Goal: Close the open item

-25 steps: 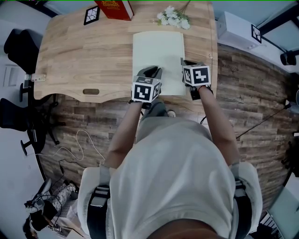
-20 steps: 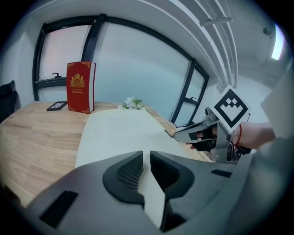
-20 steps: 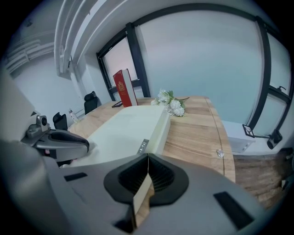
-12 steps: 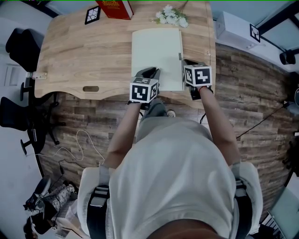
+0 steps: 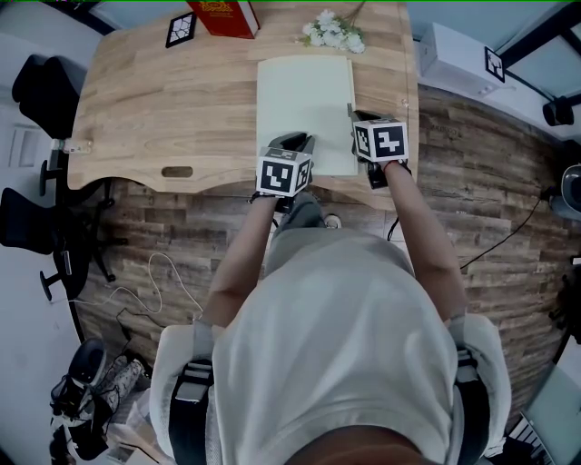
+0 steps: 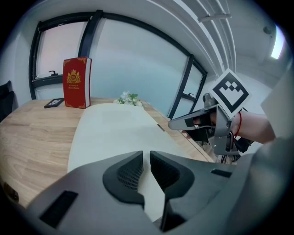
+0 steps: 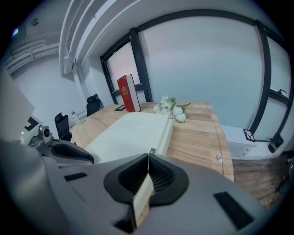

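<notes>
A large flat pale cream case [image 5: 306, 109] lies on the wooden desk [image 5: 163, 100], its long side running away from me. My right gripper [image 5: 357, 118] is at the case's right edge, shut on a thin pale flap of it [image 7: 143, 193]; the right gripper [image 7: 148, 160] shows no gap between its pads. My left gripper [image 5: 295, 143] hovers over the case's near left corner. The left gripper [image 6: 146, 160] has a narrow gap between its jaws with nothing in it, and the case's top [image 6: 115, 128] shows beyond.
A red book [image 5: 222, 16] stands at the desk's far edge beside a black marker card [image 5: 179, 28]. White flowers [image 5: 334, 32] lie just beyond the case. A white box [image 5: 458, 56] sits off the desk's right side, and black office chairs [image 5: 36, 91] stand to the left.
</notes>
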